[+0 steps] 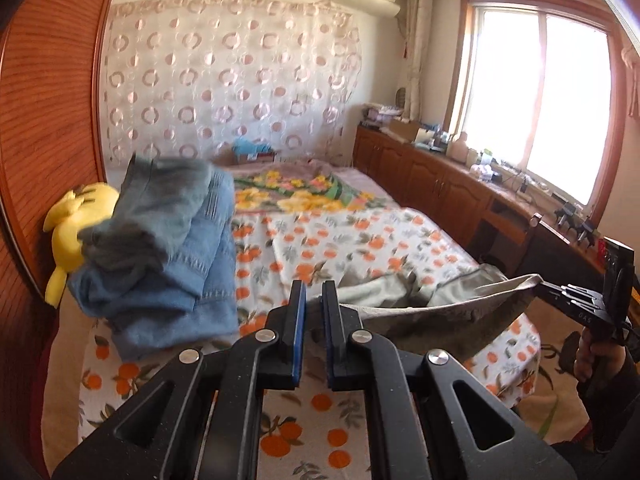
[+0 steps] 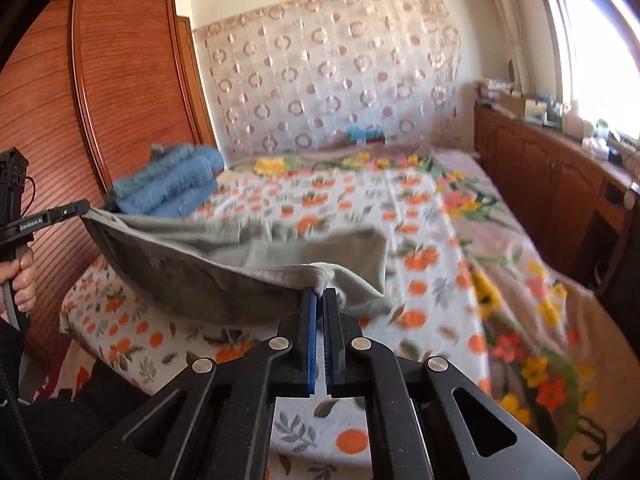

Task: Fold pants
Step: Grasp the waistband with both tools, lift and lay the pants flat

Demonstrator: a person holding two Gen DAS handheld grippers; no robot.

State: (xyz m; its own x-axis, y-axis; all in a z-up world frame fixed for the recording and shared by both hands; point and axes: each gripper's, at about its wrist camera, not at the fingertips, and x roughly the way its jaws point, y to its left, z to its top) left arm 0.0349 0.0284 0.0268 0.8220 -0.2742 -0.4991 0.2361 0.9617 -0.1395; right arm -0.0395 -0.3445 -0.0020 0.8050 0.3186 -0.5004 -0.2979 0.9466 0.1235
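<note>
Pinching the grey pants (image 2: 224,276) by the hem, both grippers' fingers (image 1: 298,320) clamp shut above the bed (image 2: 420,240)

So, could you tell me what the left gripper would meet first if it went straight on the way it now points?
Probably the bedspread just beyond the grey pants that the left gripper is shut on. The jeans lie off to its left, though depth is hard to judge here.

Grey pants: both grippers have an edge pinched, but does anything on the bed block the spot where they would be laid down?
Nothing visible does. The grey pants hang between the left gripper and right gripper over bare orange-print bedspread. The folded blue jeans lie off to the left by the wardrobe, clear of that patch.
</note>
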